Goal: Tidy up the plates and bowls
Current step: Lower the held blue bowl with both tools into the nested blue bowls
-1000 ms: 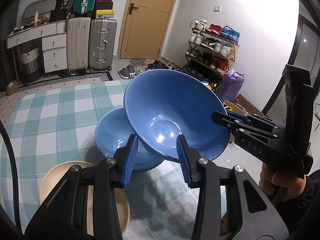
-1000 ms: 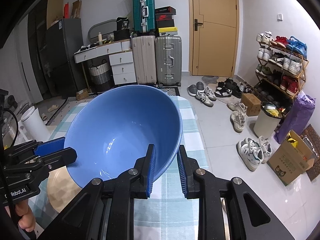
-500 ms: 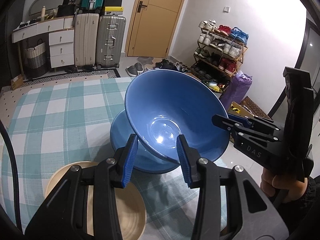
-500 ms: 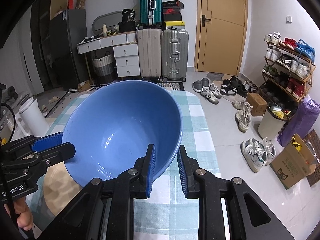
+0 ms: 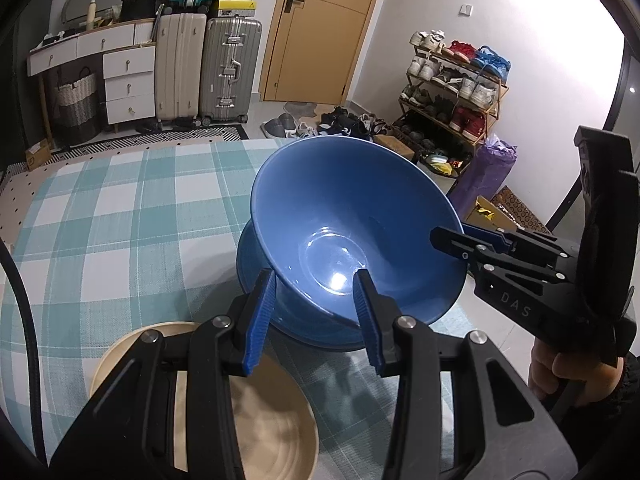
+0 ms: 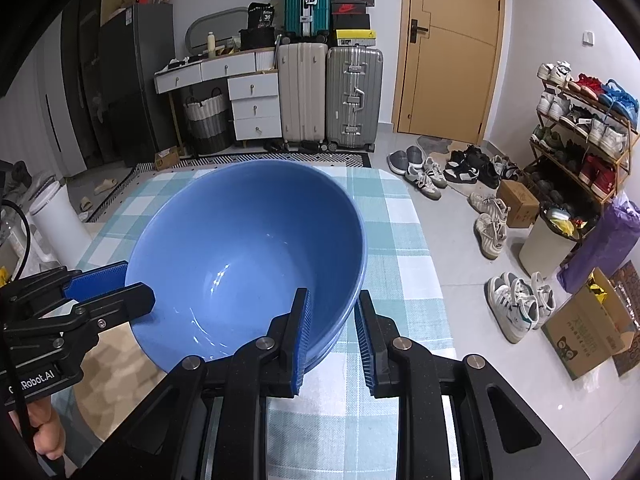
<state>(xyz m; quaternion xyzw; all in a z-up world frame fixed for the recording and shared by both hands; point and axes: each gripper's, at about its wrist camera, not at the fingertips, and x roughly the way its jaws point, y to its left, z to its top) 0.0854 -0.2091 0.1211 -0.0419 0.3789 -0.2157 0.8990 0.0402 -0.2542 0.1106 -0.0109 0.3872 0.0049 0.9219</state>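
Now right claw (image 6: 330, 332) gapes beside bowl (image 6: 240, 248) rim.

Tilted blue bowl (image 5: 352, 236) atop another (image 5: 256, 280)

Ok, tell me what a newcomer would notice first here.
The big blue bowl, tilted and nested in a second blue bowl on the checked tablecloth, its rim between the right gripper fingers. Next, the beige plate under the left gripper.
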